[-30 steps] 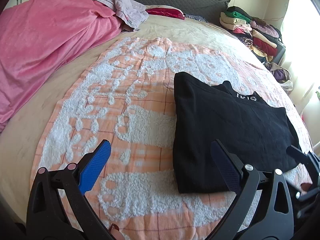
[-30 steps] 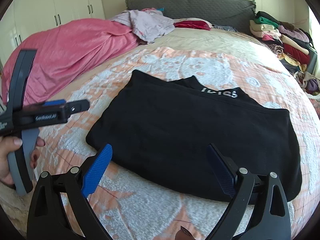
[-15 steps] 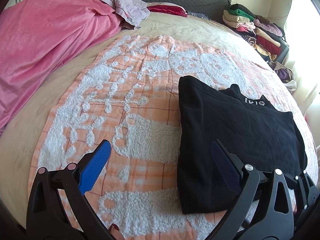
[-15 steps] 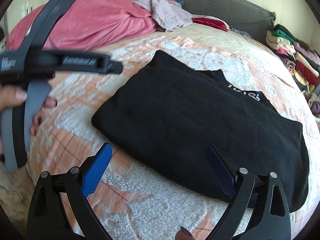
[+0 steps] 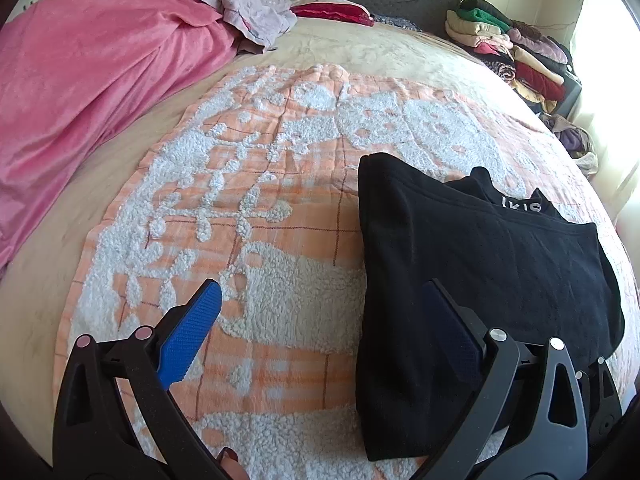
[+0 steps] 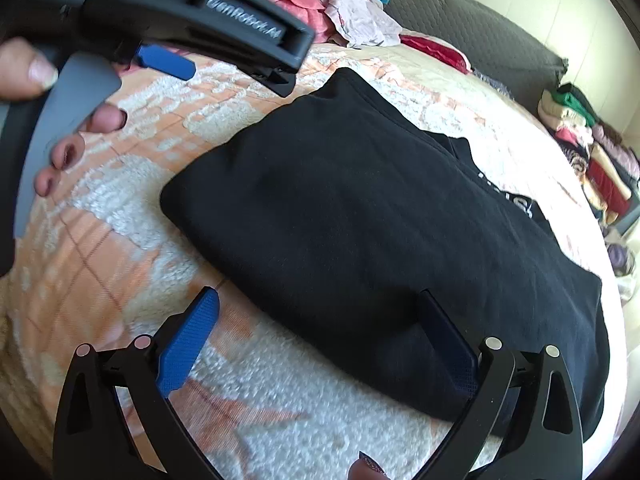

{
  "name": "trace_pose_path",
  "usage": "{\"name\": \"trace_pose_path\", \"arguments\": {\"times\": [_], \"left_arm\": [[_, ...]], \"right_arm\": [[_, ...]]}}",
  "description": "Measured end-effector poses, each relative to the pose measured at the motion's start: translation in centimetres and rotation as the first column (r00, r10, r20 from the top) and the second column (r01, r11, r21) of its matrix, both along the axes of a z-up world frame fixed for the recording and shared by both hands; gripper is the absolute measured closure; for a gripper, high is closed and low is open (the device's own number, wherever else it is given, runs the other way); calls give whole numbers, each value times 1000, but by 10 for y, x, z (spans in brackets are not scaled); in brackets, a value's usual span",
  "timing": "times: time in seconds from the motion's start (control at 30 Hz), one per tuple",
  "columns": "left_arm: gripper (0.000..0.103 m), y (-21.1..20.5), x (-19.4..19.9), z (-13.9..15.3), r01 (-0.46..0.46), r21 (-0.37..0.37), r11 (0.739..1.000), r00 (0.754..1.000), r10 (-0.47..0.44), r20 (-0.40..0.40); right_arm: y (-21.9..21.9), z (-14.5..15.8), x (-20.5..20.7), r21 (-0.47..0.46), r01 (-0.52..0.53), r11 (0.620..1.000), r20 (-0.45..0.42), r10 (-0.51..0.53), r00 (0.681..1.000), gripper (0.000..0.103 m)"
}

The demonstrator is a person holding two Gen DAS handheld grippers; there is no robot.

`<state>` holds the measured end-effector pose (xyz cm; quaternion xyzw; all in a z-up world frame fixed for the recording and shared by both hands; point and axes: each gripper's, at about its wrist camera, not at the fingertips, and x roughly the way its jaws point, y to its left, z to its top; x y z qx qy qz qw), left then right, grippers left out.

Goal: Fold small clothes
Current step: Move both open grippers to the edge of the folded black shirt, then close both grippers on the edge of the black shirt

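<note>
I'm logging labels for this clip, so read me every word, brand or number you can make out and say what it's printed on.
"IKIS": white letters, seemingly cut off by a fold, on the neck band of the black garment.
"GenRobot.AI": silver lettering, somewhat blurred, on the left gripper's black body.
More print at that body's top left corner: too blurred to read.
No numbers or signs elsewhere.

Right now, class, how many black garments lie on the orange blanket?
1. The black garment lies folded on the right half of the orange blanket, below both open grippers. Its layers could hide another piece.
</note>
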<state>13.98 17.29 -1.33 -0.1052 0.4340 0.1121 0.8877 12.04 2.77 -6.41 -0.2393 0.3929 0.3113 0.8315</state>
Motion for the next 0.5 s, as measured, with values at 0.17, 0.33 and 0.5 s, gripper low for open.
{"name": "trace_pose_path", "arguments": {"times": [0.17, 0.33, 0.5], "left_arm": [[10, 0, 8, -5, 3, -1, 1000, 1000, -3, -15], [10, 1, 16, -11, 2, -13, 1000, 1000, -3, -29], [10, 7, 28, -20, 5, -110, 994, 999, -10, -47]], "right_arm": [[11, -4, 7, -34, -6, 999, 60, 8, 998, 4], [22, -7, 15, -52, -19, 998, 124, 26, 992, 4], [15, 3, 12, -4, -15, 1000, 185, 15, 983, 34]]}}
